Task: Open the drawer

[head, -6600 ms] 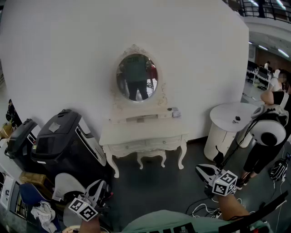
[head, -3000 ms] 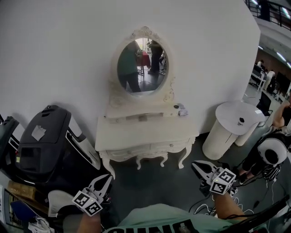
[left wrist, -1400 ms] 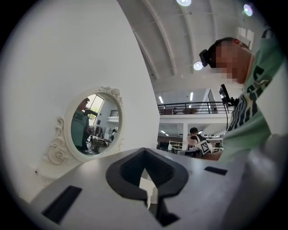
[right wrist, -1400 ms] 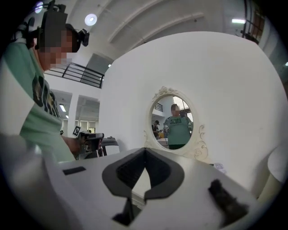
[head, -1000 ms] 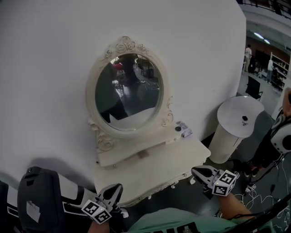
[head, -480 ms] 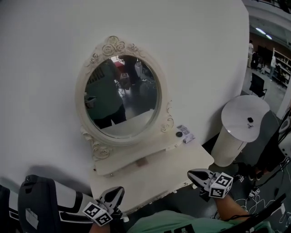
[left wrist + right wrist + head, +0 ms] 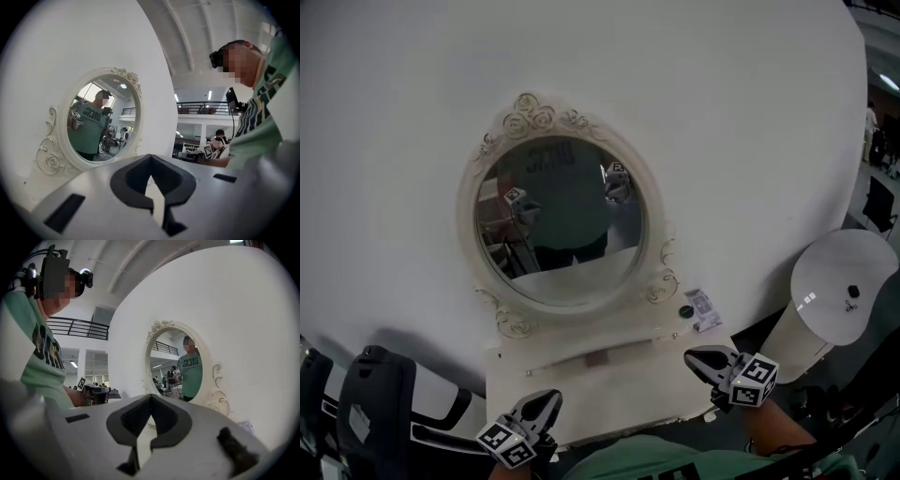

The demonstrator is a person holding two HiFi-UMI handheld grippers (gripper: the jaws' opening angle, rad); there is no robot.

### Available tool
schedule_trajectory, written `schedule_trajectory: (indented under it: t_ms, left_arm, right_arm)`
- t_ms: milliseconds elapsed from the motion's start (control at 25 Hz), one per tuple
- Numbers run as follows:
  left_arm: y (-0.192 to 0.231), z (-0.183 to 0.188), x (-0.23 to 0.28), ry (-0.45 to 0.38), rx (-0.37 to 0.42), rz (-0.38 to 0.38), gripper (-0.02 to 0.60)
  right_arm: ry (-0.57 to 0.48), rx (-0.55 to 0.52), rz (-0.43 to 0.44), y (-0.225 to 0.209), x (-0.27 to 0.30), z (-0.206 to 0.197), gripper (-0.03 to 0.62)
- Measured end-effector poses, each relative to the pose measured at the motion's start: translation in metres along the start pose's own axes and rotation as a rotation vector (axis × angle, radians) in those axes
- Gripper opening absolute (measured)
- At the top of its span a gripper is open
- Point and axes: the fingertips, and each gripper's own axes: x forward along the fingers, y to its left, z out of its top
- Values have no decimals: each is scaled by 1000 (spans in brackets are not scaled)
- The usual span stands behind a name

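A white dressing table with an oval mirror stands against the white wall. Under the mirror runs a low shelf unit with a small drawer front. The table's front drawers are hidden below its top edge. My left gripper is shut and empty at the table's front left edge. Near the front right corner my right gripper is also shut and empty. In the left gripper view the jaws meet before the mirror. The right gripper view shows closed jaws and the mirror.
A dark round object and a small packet lie on the shelf's right end. A white round pedestal stands to the right of the table. Black cases lean at the left.
The table and mirror have come much closer and more central. Both grippers have advanced to the table's front edge. The mirror now reflects the person with both grippers.
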Motion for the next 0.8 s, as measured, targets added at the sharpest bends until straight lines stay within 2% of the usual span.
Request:
schedule_trajectory:
  t_ms: [160, 280, 480, 640, 800]
  left_arm:
    - [9, -5, 14, 27, -20, 14, 8]
    - [19, -8, 31, 40, -33, -15, 8]
    - [38, -12, 66, 62, -66, -140, 8]
    - [64, -13, 82, 80, -92, -257, 8]
    - [90, -13, 88, 108, -96, -371, 8]
  right_arm:
    - [-3, 16, 5, -15, 2, -3, 8]
    - [4, 37, -32, -28, -2, -11, 8]
    - [14, 62, -140, -40, -3, -17, 8]
    - [20, 45, -250, -34, 5, -10, 8]
    - [-7, 73, -359, -24, 16, -9, 8]
